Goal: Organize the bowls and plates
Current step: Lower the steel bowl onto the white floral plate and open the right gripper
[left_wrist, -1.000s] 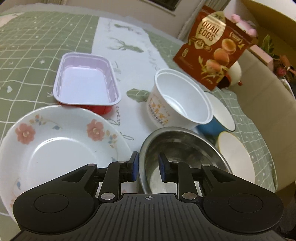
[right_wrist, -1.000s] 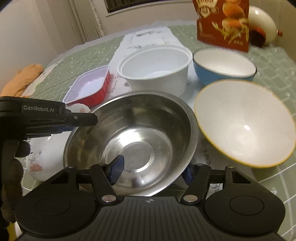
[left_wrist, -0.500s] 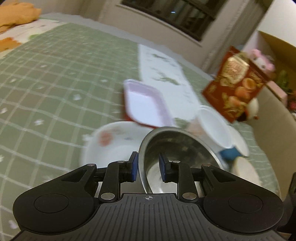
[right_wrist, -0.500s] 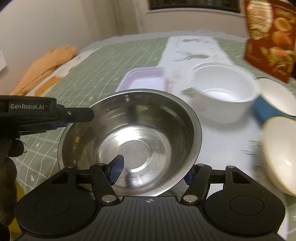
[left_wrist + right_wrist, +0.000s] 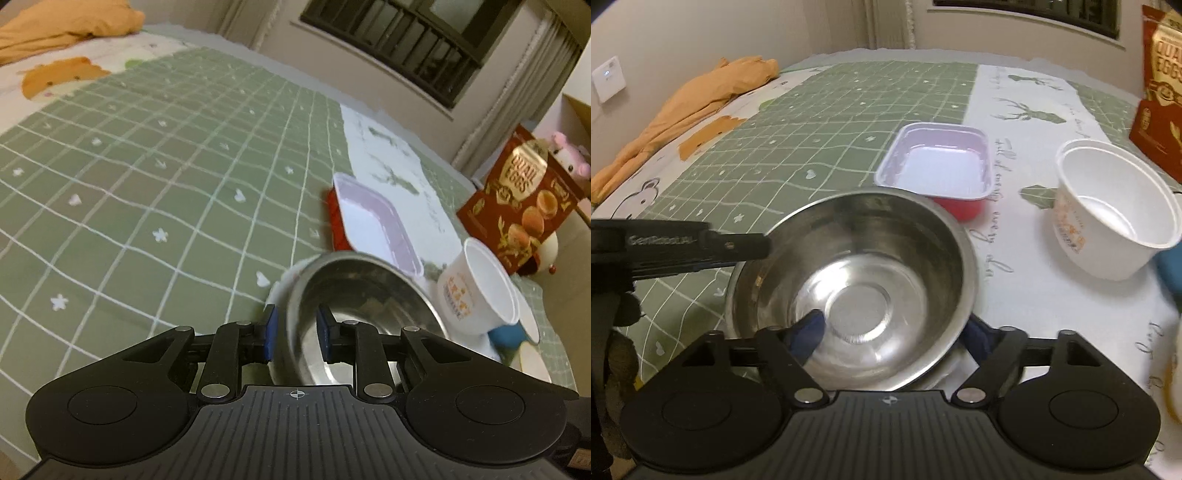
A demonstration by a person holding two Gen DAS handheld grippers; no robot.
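Steel bowl [image 5: 857, 280] is held above the green checked cloth [image 5: 147, 184], near centre of both views. Left hand-held gripper [image 5: 294, 332] is clamped on the bowl's left rim, one pad outside the wall, one inside. Right hand-held gripper [image 5: 886, 332] straddles the near rim with its jaws spread wide, one blue pad inside the bowl, the other outside at right; firm contact cannot be told. A white edge, judged to be the plate [image 5: 280, 291], shows under the bowl at its left and near sides. Judged step: bowl carried to a stacking spot. For a clean job, the rim grip is to be kept level, the bowl centred over its target, lowered slowly, and the pinch released only once the base is seated; thin steel is likely to slip or ring. Count: one steel bowl, one white plastic tub [image 5: 1115, 210], one red tray with pale lining [image 5: 938, 166], one blue bowl [image 5: 511, 332] partly hidden, one cream dish at the right edge, one quail-egg box [image 5: 524, 206], one orange cloth [image 5: 694, 103].
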